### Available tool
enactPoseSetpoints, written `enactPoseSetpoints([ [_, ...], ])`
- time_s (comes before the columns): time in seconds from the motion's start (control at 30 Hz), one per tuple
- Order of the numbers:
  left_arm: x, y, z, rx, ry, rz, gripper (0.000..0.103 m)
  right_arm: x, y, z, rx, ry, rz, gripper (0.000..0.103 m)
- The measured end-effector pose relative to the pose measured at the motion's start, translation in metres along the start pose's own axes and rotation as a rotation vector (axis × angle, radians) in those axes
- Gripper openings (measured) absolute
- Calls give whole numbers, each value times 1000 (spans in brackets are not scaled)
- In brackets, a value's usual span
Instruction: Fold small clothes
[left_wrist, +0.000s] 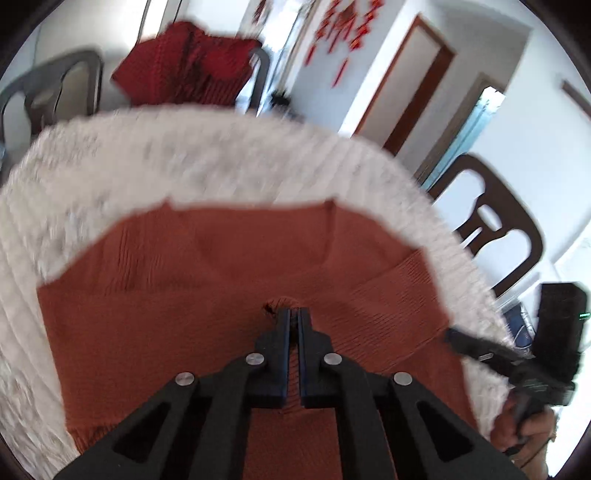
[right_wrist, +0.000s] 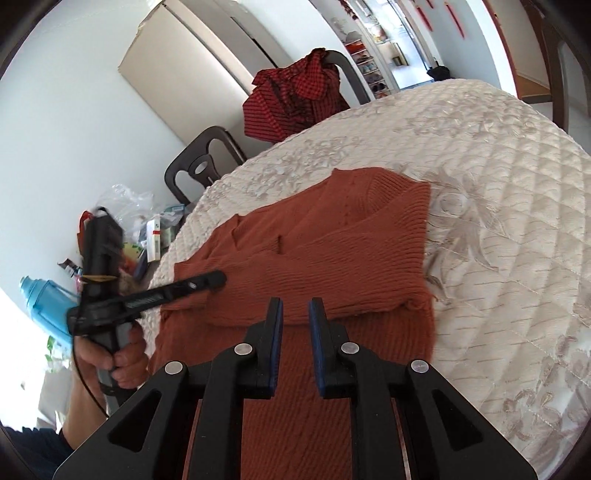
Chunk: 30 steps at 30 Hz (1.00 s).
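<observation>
Claws first: two, both black with blue pads. Left claw (left_wrist: 293, 314) squeezed shut on a little bump of the sweater (left_wrist: 184, 277), tips pressed together with the cloth puckered up right at them. Right claw (right_wrist: 295, 306) a little bit open, nothing between its pads, hanging just over the near part of the sweater.

Two hands, one on each handle: left hand (right_wrist: 122, 358) beside the table's edge, right hand (left_wrist: 524, 424) low in the corner of the left view.

One sweater. Rusty orange, knitted in thin ribs. Lying flat on the table (right_wrist: 480, 184), near the edge closest to the person. Neck at the far end. One part folded across the middle, so two layers there, with a fuzzy, frayed corner on the right side. Small dark slit near the middle of the fold.

One table, round at the edge, covered with a white quilted cloth with pale flower shapes. Sweater on top of that cloth, with lots of bare cloth around it on the far and right sides.

Three chairs around the table in the left view. One red checked cloth (right_wrist: 295, 99) draped over the chair on the far side, well apart from the sweater.

One blue bottle (right_wrist: 48, 306) down beside the left hand, off the table. Heap of bags and small packs near it, too jumbled to count.
</observation>
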<state>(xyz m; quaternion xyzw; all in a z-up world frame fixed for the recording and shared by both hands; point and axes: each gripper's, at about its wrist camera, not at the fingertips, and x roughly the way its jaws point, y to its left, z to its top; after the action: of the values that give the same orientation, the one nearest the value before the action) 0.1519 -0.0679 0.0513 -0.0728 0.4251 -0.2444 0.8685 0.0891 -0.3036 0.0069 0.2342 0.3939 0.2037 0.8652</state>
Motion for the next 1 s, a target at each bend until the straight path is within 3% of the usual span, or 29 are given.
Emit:
enactPoseSetpoints([
  [0.13, -12, 0, 10, 27, -65, -4, 5, 3, -11, -3, 27, 16, -31, 15],
  [0.27, 10, 22, 9, -9, -9, 24, 5, 8, -20, -8, 39, 59, -77, 15],
  [0.4, 28, 37, -1, -52, 55, 35, 5, 8, -23, -9, 42, 72, -71, 15],
  [0.57, 6, 26, 8, -29, -12, -1, 5, 7, -21, -6, 35, 72, -83, 15],
  [0.63, 2, 23, 12, -6, -29, 20, 5, 6, -22, -4, 41, 60, -97, 15],
  [0.8, 23, 43, 2, -58, 43, 85, 5, 5, -24, -4, 54, 71, -98, 15],
  [0.87, 17, 48, -1, -75, 23, 106, 5, -2, -19, -2, 37, 53, -86, 15],
  [1.0, -11, 40, -1, -73, -75, 75, 8, -23, -7, 11, -17, -69, -72, 15],
])
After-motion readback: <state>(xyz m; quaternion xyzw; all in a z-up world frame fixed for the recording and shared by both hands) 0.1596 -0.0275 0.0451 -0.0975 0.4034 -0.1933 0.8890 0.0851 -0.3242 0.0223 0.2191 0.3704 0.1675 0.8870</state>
